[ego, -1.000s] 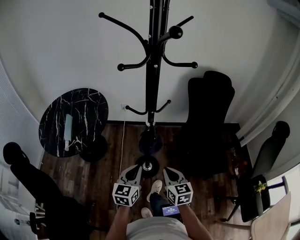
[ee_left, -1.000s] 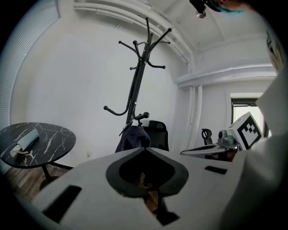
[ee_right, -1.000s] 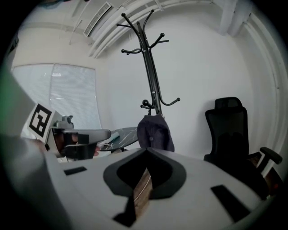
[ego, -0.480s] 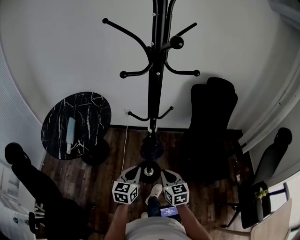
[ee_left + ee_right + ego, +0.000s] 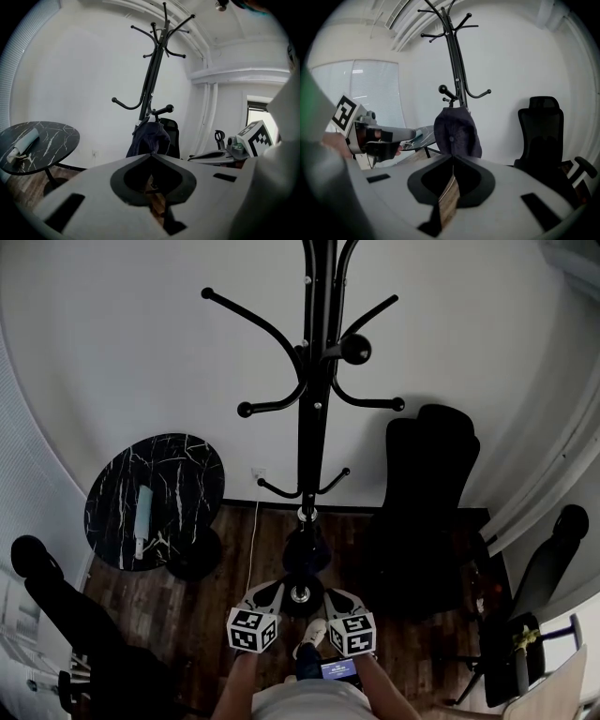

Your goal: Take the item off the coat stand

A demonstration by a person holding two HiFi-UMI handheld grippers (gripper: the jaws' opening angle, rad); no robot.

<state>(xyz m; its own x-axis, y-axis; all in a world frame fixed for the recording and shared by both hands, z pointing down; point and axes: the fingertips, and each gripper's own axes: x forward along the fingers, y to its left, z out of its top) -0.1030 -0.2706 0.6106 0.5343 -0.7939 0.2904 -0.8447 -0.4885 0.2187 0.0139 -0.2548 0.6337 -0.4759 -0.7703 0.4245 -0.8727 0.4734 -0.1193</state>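
Black marble veined with white: that's the round table [image 5: 155, 493] out on the left, with a pale rolled item [image 5: 142, 507] lying on top. Moving in, the left gripper [image 5: 270, 591] hangs low over the dark wood floor [image 5: 206, 601], jaws pressed together with nothing between them. Dead centre stands the black metal coat stand [image 5: 309, 418], its curved hooks tipped with round knobs. The dark cap [image 5: 457, 131], soft cloth with a button on its crown, hangs from a low hook just ahead of both grippers, with a clear line to it. The right gripper [image 5: 337, 596] is level with its partner, jaws closed tight and empty. Further right, near the wall, is a black high-backed office chair [image 5: 427, 502].
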